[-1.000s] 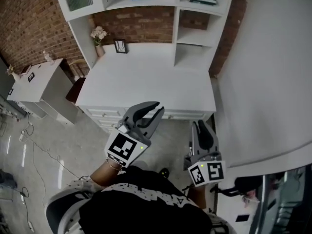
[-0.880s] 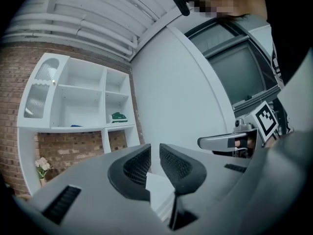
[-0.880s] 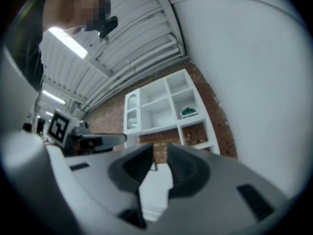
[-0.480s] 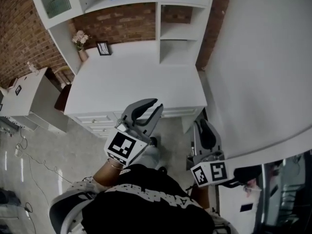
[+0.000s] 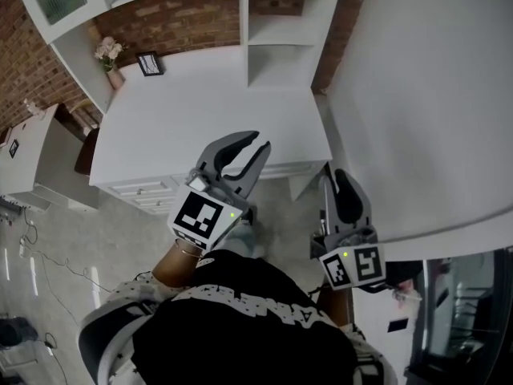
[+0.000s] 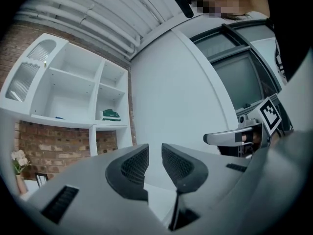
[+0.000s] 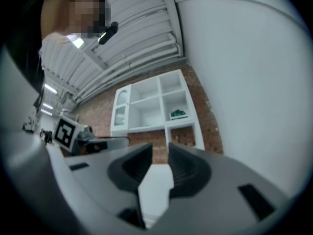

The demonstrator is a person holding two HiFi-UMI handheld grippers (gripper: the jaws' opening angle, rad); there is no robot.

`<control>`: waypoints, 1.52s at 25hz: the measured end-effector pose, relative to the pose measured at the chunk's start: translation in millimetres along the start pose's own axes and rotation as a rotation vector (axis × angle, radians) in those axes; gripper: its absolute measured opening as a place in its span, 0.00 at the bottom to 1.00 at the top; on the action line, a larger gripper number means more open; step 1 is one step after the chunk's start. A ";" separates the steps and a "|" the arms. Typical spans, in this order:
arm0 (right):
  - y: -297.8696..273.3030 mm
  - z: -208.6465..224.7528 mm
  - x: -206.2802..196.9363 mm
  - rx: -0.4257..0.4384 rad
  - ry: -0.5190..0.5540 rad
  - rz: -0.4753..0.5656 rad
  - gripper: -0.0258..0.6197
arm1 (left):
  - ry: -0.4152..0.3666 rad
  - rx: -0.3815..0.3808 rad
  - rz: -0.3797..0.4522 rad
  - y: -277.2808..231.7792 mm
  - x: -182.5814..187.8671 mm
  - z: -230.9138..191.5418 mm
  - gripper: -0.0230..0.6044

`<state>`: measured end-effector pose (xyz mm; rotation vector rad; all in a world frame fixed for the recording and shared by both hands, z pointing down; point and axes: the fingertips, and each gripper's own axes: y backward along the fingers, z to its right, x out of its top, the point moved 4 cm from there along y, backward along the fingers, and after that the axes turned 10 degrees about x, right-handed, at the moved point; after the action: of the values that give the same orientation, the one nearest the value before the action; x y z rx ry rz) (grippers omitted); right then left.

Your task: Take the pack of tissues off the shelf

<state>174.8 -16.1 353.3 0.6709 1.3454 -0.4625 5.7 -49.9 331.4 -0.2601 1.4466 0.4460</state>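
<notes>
The approach is judged underway: the left hand-held gripper (image 5: 259, 142) and right hand-held gripper (image 5: 337, 178), jaws just opened further to a narrow empty gap, must be carried to the pack (image 6: 111, 114) far ahead and above.

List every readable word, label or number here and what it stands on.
Nothing reads clearly.
Shirt: white lettering, cut off and blurred, unreadable.
Green pack on the shelf: print too small.
Left tool and right tool, both empty, jaws just opened wider: square markers, no words.
</notes>
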 end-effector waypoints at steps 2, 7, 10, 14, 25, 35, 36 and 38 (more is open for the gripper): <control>-7.1 5.9 -1.9 0.000 -0.002 -0.009 0.20 | -0.005 0.003 0.000 -9.1 -3.8 -6.5 0.20; -21.6 19.6 -5.3 -0.003 -0.010 -0.023 0.20 | -0.010 -0.003 -0.002 -30.9 -9.5 -16.7 0.22; -30.2 27.8 -5.1 0.001 -0.008 -0.026 0.21 | -0.028 -0.003 0.013 -43.6 -10.0 -23.3 0.23; -43.7 40.7 -7.0 -0.002 -0.010 -0.028 0.22 | -0.038 -0.005 0.004 -62.2 -12.8 -31.8 0.24; -93.7 73.2 -6.1 -0.017 -0.016 -0.017 0.23 | -0.051 -0.023 0.030 -120.7 -17.9 -68.3 0.24; -133.4 101.8 -15.1 -0.041 -0.035 -0.022 0.21 | -0.043 -0.045 0.042 -167.7 -29.0 -102.5 0.24; -138.3 102.9 -15.1 -0.041 -0.037 -0.023 0.17 | -0.038 -0.047 0.044 -170.9 -29.0 -106.5 0.24; -147.4 106.3 -14.6 -0.050 -0.042 -0.024 0.13 | -0.024 -0.056 0.043 -177.7 -29.3 -114.0 0.23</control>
<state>152.5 -197.0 351.0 0.6008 1.3223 -0.4583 -19.1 -261.5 330.3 -0.2675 1.4200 0.5236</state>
